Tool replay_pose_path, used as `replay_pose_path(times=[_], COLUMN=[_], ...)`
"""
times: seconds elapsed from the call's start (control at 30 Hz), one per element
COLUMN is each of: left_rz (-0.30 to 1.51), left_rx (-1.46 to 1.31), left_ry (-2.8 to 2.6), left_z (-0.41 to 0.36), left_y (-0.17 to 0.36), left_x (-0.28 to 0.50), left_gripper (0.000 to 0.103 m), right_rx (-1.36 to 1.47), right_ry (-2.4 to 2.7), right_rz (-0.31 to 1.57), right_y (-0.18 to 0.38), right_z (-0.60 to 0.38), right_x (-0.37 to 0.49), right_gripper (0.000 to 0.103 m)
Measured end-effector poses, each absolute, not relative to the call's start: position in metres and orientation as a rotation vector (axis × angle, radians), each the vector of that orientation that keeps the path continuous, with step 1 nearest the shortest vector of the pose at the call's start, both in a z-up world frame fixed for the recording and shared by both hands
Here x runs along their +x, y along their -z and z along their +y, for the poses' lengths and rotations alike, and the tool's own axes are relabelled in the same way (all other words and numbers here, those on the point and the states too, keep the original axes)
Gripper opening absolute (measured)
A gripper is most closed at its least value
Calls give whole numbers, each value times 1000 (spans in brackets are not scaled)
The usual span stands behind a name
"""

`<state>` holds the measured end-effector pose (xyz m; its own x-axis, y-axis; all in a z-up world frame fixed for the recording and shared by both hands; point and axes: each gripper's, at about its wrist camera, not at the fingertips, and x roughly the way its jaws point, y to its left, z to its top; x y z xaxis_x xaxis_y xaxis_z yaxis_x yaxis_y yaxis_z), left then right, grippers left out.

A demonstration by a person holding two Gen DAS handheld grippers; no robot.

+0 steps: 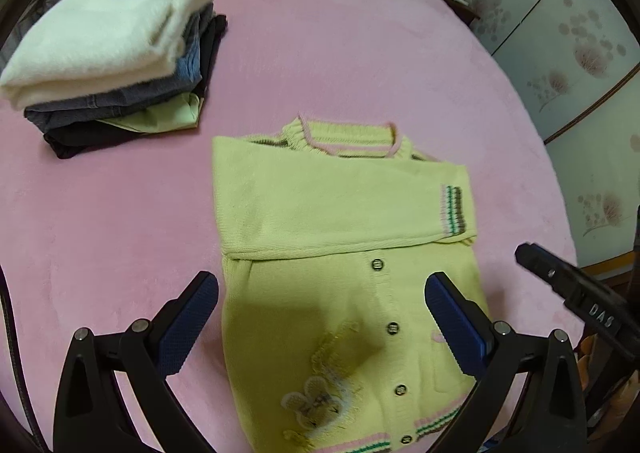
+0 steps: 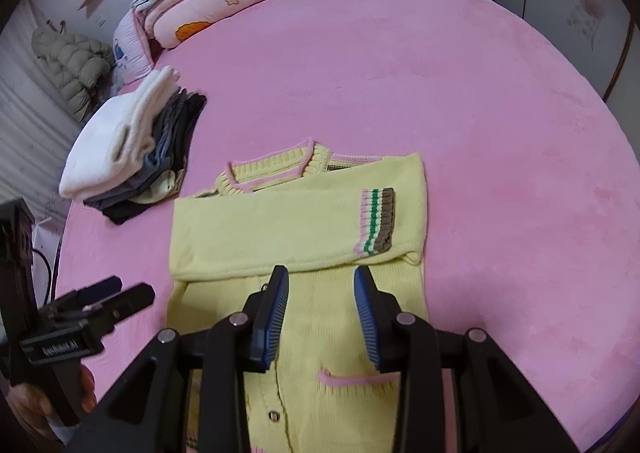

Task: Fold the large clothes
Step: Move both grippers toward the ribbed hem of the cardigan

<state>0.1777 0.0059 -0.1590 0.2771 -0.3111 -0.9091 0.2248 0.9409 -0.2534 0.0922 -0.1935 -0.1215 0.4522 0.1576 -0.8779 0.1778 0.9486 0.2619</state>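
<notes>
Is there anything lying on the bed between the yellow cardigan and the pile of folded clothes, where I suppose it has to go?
Nothing visible. Between the yellow cardigan and the pile of folded clothes lies only bare pink bed cover. Both grippers hover above the cardigan, holding nothing.

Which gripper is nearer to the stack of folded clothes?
Left. The left gripper hangs over the cardigan's stack-side half; the right gripper is over the half away from the stack.

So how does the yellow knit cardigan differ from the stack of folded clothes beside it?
The yellow knit cardigan lies alone, flat, only partly folded, sleeves across its chest; the stack of folded clothes holds several finished garments, white on top. Both rest on the pink bed cover.
</notes>
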Motion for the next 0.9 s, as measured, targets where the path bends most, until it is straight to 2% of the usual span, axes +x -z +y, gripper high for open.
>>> replay_pose_path(times=[0.53,0.7,0.9], left_rz=[1017,1028,1101], left_rx=[-76,-114,-63], left_ry=[276,240,177], left_z=[11,26,41], left_y=[109,117,154], left_x=[90,65,39], left_gripper=[103,103,103], right_rx=[276,263,226], right_ry=[-135,-174,-207], right_rz=[947,903,977], right_y=[73,70,99], right_z=[-218,-230,-236], right_x=[35,10,-18], right_gripper=[34,34,34])
